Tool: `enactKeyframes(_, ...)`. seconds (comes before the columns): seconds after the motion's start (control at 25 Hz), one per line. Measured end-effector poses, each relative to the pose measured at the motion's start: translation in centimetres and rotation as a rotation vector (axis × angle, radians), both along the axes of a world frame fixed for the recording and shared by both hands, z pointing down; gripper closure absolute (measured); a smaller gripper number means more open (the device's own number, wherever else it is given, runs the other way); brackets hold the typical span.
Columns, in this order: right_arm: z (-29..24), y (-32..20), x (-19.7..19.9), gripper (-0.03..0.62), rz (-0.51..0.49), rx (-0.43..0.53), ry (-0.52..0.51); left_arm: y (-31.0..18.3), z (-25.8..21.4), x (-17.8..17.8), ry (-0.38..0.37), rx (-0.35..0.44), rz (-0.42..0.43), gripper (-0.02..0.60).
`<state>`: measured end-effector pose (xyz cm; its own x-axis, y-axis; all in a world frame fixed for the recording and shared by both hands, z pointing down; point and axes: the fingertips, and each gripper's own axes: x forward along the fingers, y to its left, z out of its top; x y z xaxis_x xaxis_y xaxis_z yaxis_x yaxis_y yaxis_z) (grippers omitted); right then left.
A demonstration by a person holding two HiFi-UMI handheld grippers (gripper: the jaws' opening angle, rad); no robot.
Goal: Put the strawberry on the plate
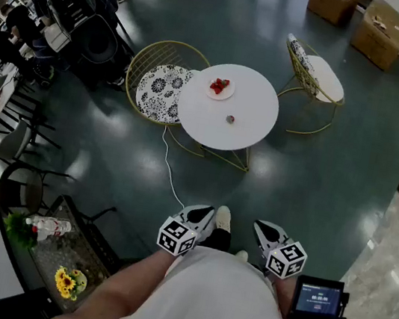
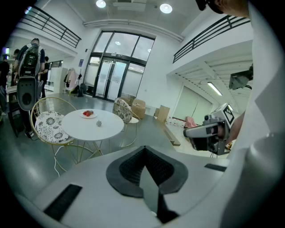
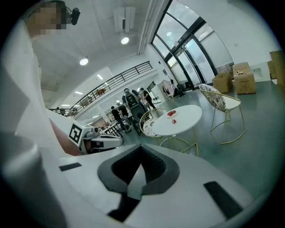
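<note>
A round white table (image 1: 246, 129) stands a few steps ahead on the dark floor. On it sits a small white plate (image 1: 220, 88) holding red strawberries, and a single strawberry (image 1: 230, 119) lies alone near the table's middle. Both grippers are held close to the person's body, far from the table. My left gripper (image 1: 204, 212) is shut and empty; its own view shows the pads (image 2: 145, 174) meeting, with the table (image 2: 84, 128) and lone strawberry (image 2: 99, 123) far off. My right gripper (image 1: 262, 228) is likewise shut with nothing held, its pads (image 3: 136, 174) together, the plate (image 3: 171, 113) distant.
Two gold wire chairs flank the table, one at its left (image 1: 160, 84), one at its right (image 1: 316, 77). A white cable (image 1: 168, 165) runs across the floor. Cardboard boxes (image 1: 380, 32) stand at the back right, people (image 1: 24, 27) at the left. Sunflowers (image 1: 67, 280) lie near my feet.
</note>
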<state>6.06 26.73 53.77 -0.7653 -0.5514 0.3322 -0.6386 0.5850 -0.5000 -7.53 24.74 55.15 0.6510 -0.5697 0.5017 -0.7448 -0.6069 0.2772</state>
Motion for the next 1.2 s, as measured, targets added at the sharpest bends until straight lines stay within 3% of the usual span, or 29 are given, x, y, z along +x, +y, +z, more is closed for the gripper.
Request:
enactKeyframes(0.24,-0.5,8.4,1.5,0.589,-0.036,0.018,-0.002,9.0,-1.2,3.0,0.023,0.014,0.016,0.575)
enactKeyframes(0.48,-2.0,12.9,1.3,0.589,-0.051,0.055,-0.01,14.7,-1.6,2.5,0.013,0.007,-0.023,0.575)
enactKeyframes(0.8,-2.7,14.7,0.0,0.589,-0.06,0.086,0.0,16.7,-3.0,0.3,0.011,0.057,-0.068,0.575)
enactKeyframes(1.2,-3.1,14.1,-3.6,0.589,-0.066,0.101,0.011,17.5,-2.6,-3.1,0.005,0.052,-0.075,0.575)
